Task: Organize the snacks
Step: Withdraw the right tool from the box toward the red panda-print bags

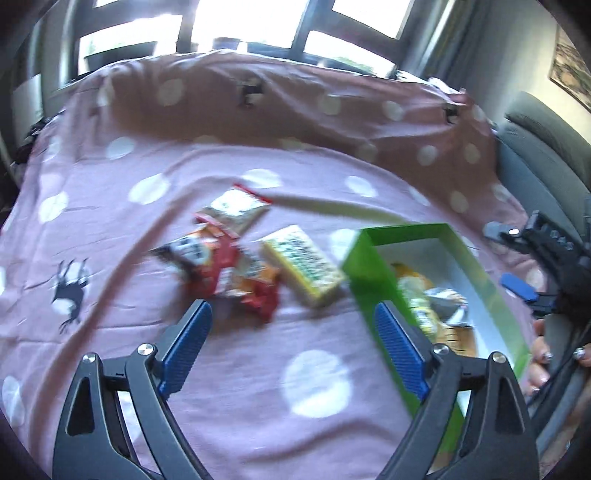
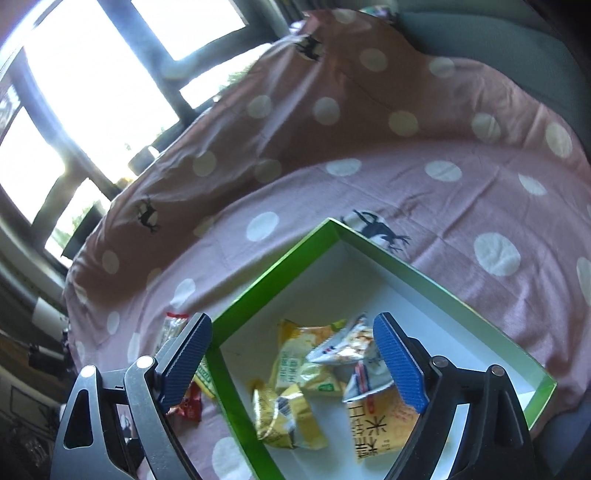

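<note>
Green box (image 2: 436,280) holds several packets (image 2: 295,369); loose snack packets (image 1: 236,254) remain at its nine o'clock (both grippers (image 1: 291,354) (image 2: 295,362) spread, empty).

Pink polka-dot cloth (image 1: 258,369), bright window (image 1: 243,22), perhaps a grey sofa (image 1: 543,155).

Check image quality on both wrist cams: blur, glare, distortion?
Left wrist view: motion blur smears the loose snack packets and green box; windows blown out white; left gripper sharp. Right wrist view: crisper, print on the packets in the box readable; windows overexposed; right gripper sharp. Both: strong fisheye bending, dark corner vignette.
</note>
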`<state>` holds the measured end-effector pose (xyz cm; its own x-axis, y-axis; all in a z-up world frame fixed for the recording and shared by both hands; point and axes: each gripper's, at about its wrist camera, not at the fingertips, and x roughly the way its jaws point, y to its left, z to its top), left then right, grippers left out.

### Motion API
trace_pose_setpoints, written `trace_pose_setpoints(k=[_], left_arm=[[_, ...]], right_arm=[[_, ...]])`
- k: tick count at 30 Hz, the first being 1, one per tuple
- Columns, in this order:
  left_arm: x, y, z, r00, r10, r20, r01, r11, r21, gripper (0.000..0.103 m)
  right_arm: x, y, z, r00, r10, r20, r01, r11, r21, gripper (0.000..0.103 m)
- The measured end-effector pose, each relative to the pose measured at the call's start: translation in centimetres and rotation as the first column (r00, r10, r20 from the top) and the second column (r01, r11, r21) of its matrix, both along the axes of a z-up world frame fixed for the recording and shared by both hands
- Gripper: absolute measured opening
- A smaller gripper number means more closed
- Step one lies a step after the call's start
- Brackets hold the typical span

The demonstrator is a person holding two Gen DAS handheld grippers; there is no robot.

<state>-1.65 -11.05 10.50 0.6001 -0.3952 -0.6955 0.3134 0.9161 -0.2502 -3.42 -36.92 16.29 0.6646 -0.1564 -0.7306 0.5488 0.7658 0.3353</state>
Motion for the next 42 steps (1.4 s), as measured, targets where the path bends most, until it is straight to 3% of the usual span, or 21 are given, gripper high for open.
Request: trace_pose_setpoints(k=[4, 9, 19, 24, 29, 31, 42], left_arm=[[1.3, 3.6, -1.7, 0.993, 0.108, -0.038, -0.109, 0.994, -0.025, 0.090], [2.2, 6.5, -2.4, 0.966, 0.255, -0.033, -0.254, 0.966, 0.049, 0.090], [2.6, 9.7, -3.5, 0.926, 0.378, -0.015, -0.371, 0.915, 0.161, 0.091], [2.9, 10.0, -4.6, 0.932, 0.361, -0.039, -0.346, 0.916, 0.203, 0.091], [3.3, 10.1, -4.9, 0.932, 0.356, -0.071, -0.334, 0.918, 0.215, 0.091], [3.2, 10.2, -5.1, 0.931, 0.357, -0.084, -0.331, 0.917, 0.222, 0.099], [2.8, 10.9, -4.4, 0.924, 0.378, -0.065, -0.356, 0.908, 0.219, 0.099]], right_arm=[[1.5, 2.7, 0.3, 0.998, 0.064, 0.008, -0.063, 0.997, -0.038, 0.090], [3.7, 6.6, -0.2, 0.985, 0.174, 0.008, -0.173, 0.983, -0.064, 0.091], [6.7, 11.3, -2.8, 0.959, 0.269, -0.093, -0.276, 0.958, -0.075, 0.091], [7.4, 12.4, -4.3, 0.948, 0.296, -0.119, -0.300, 0.954, -0.023, 0.091], [7.7, 13.5, -4.8, 0.942, 0.299, -0.150, -0.311, 0.948, -0.063, 0.091], [7.8, 13.9, -5.0, 0.938, 0.307, -0.159, -0.320, 0.945, -0.063, 0.091], [8.9, 15.7, -6.8, 0.918, 0.322, -0.230, -0.354, 0.928, -0.113, 0.091]])
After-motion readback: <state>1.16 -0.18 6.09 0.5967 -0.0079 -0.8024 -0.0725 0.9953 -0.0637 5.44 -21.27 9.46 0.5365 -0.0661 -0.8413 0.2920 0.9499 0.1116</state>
